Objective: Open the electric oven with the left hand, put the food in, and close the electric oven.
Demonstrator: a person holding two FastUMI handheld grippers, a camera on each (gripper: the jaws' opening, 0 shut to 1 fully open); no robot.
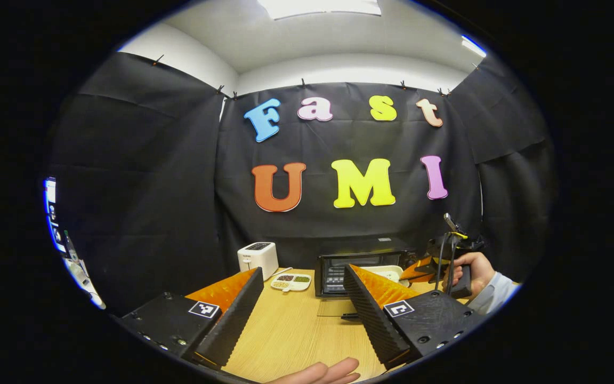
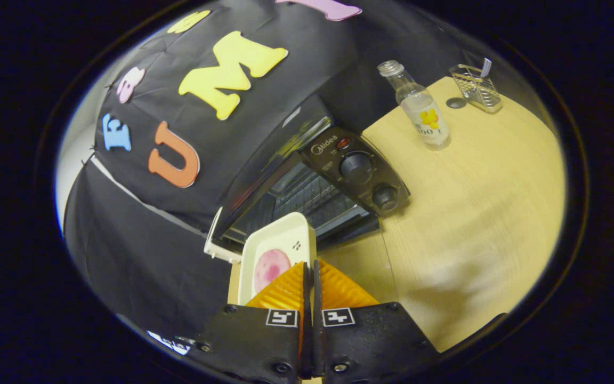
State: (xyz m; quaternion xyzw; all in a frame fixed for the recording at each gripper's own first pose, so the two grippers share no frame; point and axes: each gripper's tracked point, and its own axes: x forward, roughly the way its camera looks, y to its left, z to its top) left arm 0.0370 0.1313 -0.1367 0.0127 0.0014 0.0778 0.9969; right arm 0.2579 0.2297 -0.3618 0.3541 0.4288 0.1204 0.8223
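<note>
The black electric oven (image 1: pixel 339 266) stands at the back of the table with its glass door (image 1: pixel 336 308) folded down flat. My left gripper (image 1: pixel 303 269) is open, held back from the oven with nothing between its fingers. To its right, a hand holds my right gripper (image 1: pixel 419 268). In the right gripper view, my right gripper (image 2: pixel 309 265) is shut on the near rim of a white tray (image 2: pixel 285 240) carrying a pink slice of food (image 2: pixel 269 266). The tray's far end reaches the oven's (image 2: pixel 312 181) open mouth, where the wire rack (image 2: pixel 307 194) shows.
A white toaster (image 1: pixel 258 257) and a small divided dish (image 1: pixel 291 281) sit left of the oven. A clear bottle (image 2: pixel 419 109), a dark cap (image 2: pixel 455 103) and a wire basket (image 2: pixel 475 85) stand right of the oven. A hand (image 1: pixel 323 373) lies at the table's front edge.
</note>
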